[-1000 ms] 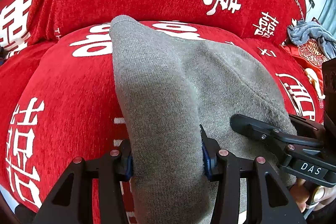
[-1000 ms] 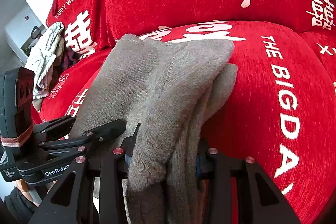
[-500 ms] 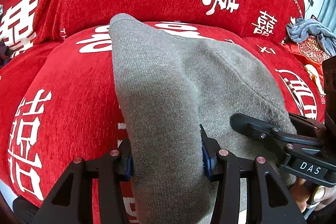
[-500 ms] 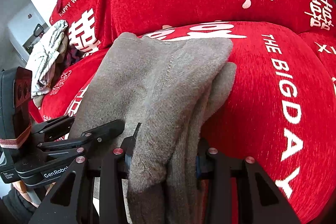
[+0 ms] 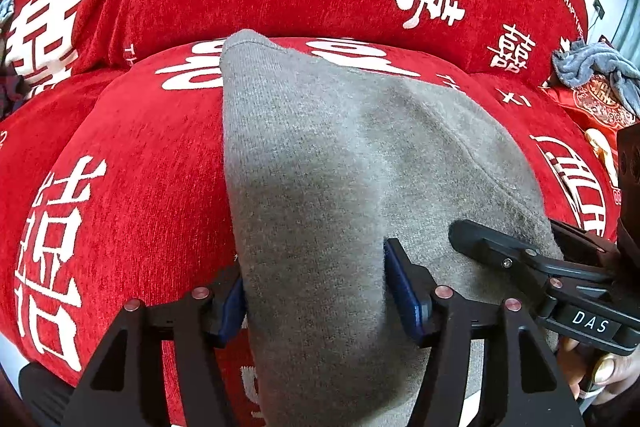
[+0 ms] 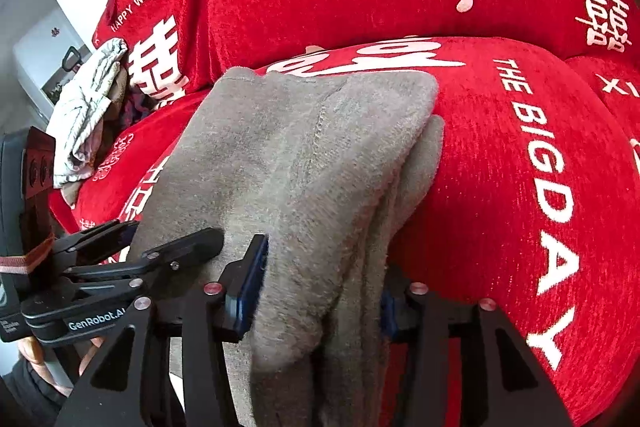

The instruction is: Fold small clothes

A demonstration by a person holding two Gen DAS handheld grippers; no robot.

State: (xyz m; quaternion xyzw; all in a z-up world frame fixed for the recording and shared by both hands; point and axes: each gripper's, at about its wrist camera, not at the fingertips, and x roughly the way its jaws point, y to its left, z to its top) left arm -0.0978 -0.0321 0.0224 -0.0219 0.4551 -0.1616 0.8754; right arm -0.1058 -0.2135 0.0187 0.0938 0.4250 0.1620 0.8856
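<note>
Both the left gripper (image 5: 314, 291) and right gripper (image 6: 320, 291) had just widened their jaws, loosening off the folded grey knitted garment (image 5: 340, 163) on the red printed sofa cushion (image 5: 132, 163), so this fold looked finished.

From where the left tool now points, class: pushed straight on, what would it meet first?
Most likely the grey garment already lying between the left tool's just-opened jaws; beyond it comes the red cushion. Depth is hard to judge through the fisheye.

The left gripper (image 5: 314, 291) is showing black arms, blue pads (image 5: 404, 291) and copper-coloured rivets. The right gripper (image 6: 320, 287) is looking alike, wearing a "DAS" label.
</note>
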